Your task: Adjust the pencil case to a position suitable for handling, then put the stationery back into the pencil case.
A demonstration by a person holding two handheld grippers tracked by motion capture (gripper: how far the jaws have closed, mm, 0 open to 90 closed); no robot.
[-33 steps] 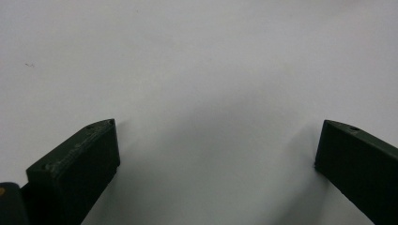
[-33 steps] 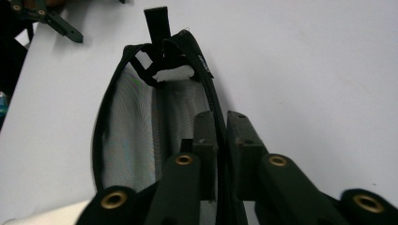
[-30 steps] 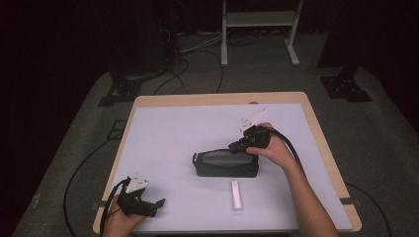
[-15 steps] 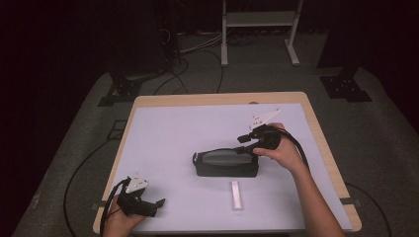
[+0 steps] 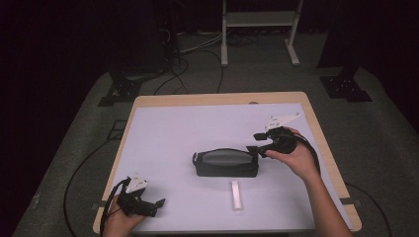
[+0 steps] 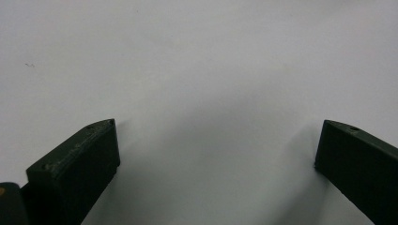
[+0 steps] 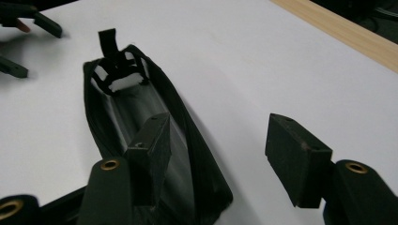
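Two tongs, one pouch, one small white bar, on a counter covered in pale sheeting with a wooden edge showing.

Item 1: black zip pouch, long and soft-sided, lying at the centre of the high view. Its top is unzipped; a grey lining shows inside. In the right gripper view it runs from lower centre toward upper left, with a black pull tab standing up at the far end.

Item 2: white bar, flat and narrow, just below the pouch in the high view, apart from it. What it is cannot be told.

Item 3: right tongs, held at the pouch's right end, centre right of the high view. Jaws spread wide, gripping nothing; in the right gripper view one jaw sits over the pouch's open mouth and the other over bare counter, so they straddle the near wall.

Item 4: left tongs, lower left of the high view, well apart from the pouch. Jaws released, with plain counter between them.

Step in hand, as a judgement: positioning at the pouch's open end, likely to grip its rim. The next move would call for closing on that wall, and probably bringing the left tongs over for the bar.
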